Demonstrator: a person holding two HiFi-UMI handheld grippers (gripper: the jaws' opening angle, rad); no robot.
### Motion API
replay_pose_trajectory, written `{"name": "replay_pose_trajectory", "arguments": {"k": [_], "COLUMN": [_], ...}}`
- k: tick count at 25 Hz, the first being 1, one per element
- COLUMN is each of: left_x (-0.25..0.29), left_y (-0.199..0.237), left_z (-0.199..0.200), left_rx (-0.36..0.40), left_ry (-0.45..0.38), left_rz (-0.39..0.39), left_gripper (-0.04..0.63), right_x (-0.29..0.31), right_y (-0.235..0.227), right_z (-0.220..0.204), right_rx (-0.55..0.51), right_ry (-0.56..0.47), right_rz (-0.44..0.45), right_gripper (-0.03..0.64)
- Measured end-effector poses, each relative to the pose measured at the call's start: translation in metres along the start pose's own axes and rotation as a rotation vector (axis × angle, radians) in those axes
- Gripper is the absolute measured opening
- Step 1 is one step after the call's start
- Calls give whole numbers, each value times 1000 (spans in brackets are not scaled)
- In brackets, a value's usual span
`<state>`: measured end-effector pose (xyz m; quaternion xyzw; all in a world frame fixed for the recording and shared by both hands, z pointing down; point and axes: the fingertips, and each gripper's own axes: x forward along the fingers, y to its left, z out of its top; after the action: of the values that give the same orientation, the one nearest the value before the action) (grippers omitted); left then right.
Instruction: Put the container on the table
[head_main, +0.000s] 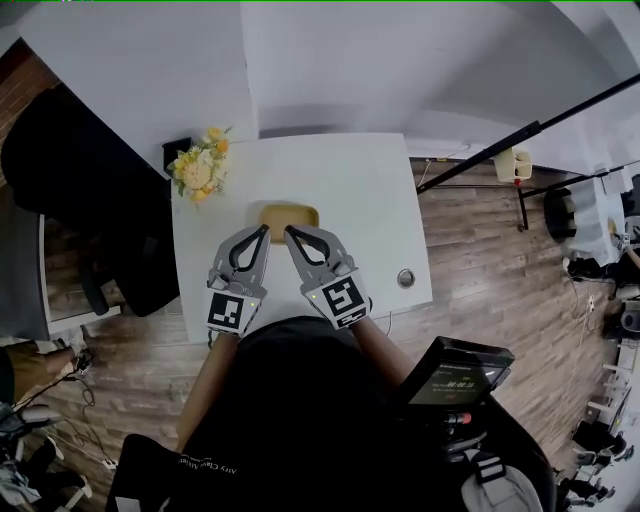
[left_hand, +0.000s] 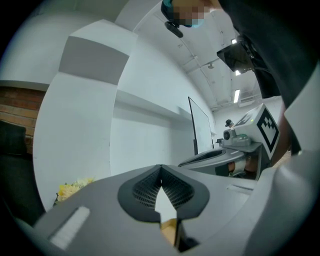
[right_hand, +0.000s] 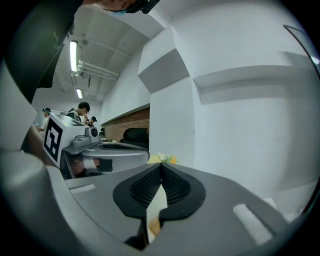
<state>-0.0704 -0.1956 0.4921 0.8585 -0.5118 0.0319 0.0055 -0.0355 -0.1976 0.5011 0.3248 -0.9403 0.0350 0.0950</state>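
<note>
Tan shallow rectangular container (head_main: 289, 215) sits at the middle of the white table (head_main: 390, 200). Your left gripper (head_main: 265, 230) and right gripper (head_main: 289, 230) are both clenched over the table's near half, tips at the container's near rim. Expect it to be light, stiff and smooth, so pinch that rim.

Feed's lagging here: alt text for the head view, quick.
A tan container is at the middle of a white table, with the shut left gripper and right gripper angled together at its near rim. Flowers stand at the table's far left corner; the person's dark torso fills the bottom.
</note>
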Motion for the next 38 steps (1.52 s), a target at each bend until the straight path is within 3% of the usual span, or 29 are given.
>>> {"name": "replay_pose_trajectory", "arguments": {"k": [12, 21, 26, 38], "left_x": [2, -1, -1, -4], "left_y": [-6, -5, -4, -8], "left_z": [-6, -13, -16, -20], "left_rx": [19, 50, 0, 29], "left_ry": [9, -33, -9, -5], "left_rz": [-4, -10, 1, -13], "left_gripper": [2, 2, 3, 2], "right_x": [-1, 1, 0, -1], "right_y": [-1, 1, 0, 5], "right_z": [-9, -12, -15, -23], "right_rx": [-16, -4, -5, 7], "right_ry": [19, 21, 29, 49], "right_rz": [4, 0, 6, 21], "right_gripper": [11, 11, 11, 11]}}
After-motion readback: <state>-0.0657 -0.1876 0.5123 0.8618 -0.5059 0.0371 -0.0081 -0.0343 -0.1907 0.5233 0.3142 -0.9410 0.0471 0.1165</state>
